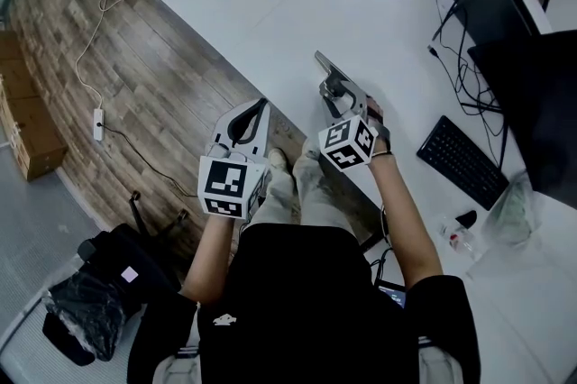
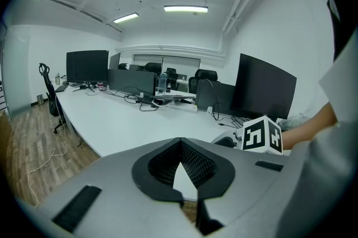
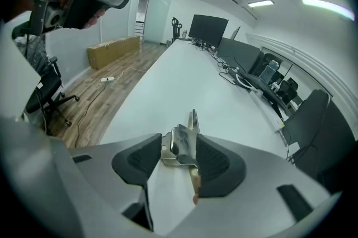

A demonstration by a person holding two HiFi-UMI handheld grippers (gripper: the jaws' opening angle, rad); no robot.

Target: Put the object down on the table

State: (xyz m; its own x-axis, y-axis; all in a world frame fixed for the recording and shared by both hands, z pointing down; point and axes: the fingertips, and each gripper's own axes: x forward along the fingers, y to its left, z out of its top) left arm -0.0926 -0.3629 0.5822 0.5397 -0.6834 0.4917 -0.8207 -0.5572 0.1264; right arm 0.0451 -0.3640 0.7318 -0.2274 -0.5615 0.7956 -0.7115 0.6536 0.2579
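Note:
A shiny metal tool (image 3: 182,143) with a long thin blade lies on the white table (image 3: 168,80), near its front edge (image 1: 332,76). My right gripper (image 3: 178,156) stands open around the tool's thick end. There is a clear gap on the left side, while the tool rests close against the right pad (image 3: 215,161). In the head view the right gripper (image 1: 339,96) sits just over the table's edge. My left gripper (image 1: 245,123) hovers off the table over the wooden floor, shut and holding nothing (image 2: 182,167).
A black keyboard (image 1: 462,161), cables and dark monitors (image 1: 532,103) occupy the table's right side. A crumpled plastic bag (image 1: 509,211) and small bottle (image 1: 455,238) lie nearer. A power strip (image 1: 97,123), cardboard box (image 1: 27,125) and black bag (image 1: 90,292) are on the floor.

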